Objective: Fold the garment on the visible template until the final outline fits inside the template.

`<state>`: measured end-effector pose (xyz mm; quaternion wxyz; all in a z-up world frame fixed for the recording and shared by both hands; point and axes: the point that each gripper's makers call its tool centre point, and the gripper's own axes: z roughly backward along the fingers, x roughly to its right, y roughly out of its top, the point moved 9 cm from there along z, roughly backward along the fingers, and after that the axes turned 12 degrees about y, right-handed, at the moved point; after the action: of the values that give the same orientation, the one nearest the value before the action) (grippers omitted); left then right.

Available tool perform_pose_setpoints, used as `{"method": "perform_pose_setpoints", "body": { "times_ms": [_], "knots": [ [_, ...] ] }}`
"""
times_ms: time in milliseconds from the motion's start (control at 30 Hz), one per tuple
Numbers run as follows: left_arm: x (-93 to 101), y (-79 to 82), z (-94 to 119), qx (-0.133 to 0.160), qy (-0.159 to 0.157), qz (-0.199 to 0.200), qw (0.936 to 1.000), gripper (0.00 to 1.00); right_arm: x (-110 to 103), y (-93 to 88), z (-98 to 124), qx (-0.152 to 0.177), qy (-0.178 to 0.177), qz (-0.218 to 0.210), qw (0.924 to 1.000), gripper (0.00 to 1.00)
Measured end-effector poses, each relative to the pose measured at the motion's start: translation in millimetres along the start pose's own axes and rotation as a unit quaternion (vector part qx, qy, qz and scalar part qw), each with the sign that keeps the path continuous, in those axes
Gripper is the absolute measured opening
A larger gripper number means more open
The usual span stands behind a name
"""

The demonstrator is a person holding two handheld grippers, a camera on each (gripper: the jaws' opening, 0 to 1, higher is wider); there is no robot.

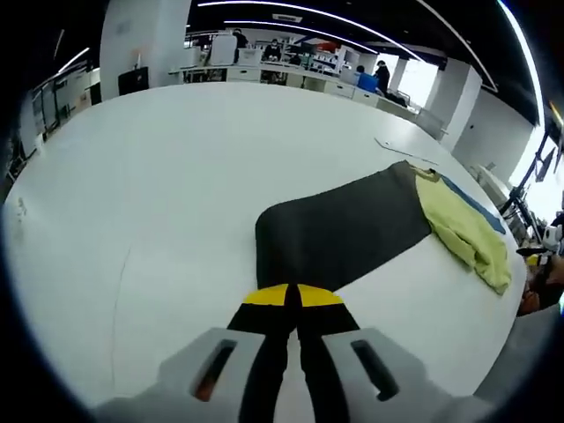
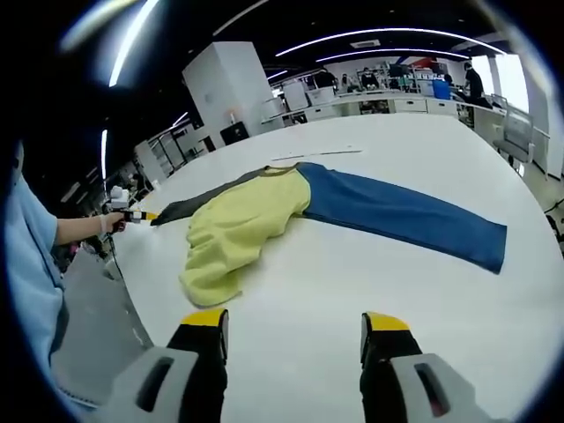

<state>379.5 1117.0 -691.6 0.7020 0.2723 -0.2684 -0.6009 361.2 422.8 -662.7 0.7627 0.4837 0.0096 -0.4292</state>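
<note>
A white table is carrying the garment. The garment is lying flat, with a grey sleeve stretching to one side, a blue sleeve stretching to the other, and a yellow body crumpled in the middle.

The left gripper is reaching low over the table, and its yellow-tipped jaws are pressing together right at the end of the grey sleeve; I cannot tell if cloth is between them. In the right gripper view a hand on an outstretched arm is holding this gripper at the far sleeve end.

The right gripper is hovering above bare table near the yellow body, its jaws standing wide apart and holding nothing.
</note>
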Motion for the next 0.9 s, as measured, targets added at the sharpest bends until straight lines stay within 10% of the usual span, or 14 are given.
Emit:
{"method": "perform_pose_setpoints", "body": {
  "times_ms": [533,900],
  "knots": [
    [1.8,-6.5,-6.6,-0.007,0.0,0.008,0.9999,0.0,0.1,-0.4,3.9,0.002,-0.004,-0.001,1.0,0.59],
    [8.2,-1.8,-1.4,0.028,0.003,-0.009,0.9996,0.45,0.7,0.8,1.2,0.002,-0.001,0.0,1.0,0.59]
  ]
}}
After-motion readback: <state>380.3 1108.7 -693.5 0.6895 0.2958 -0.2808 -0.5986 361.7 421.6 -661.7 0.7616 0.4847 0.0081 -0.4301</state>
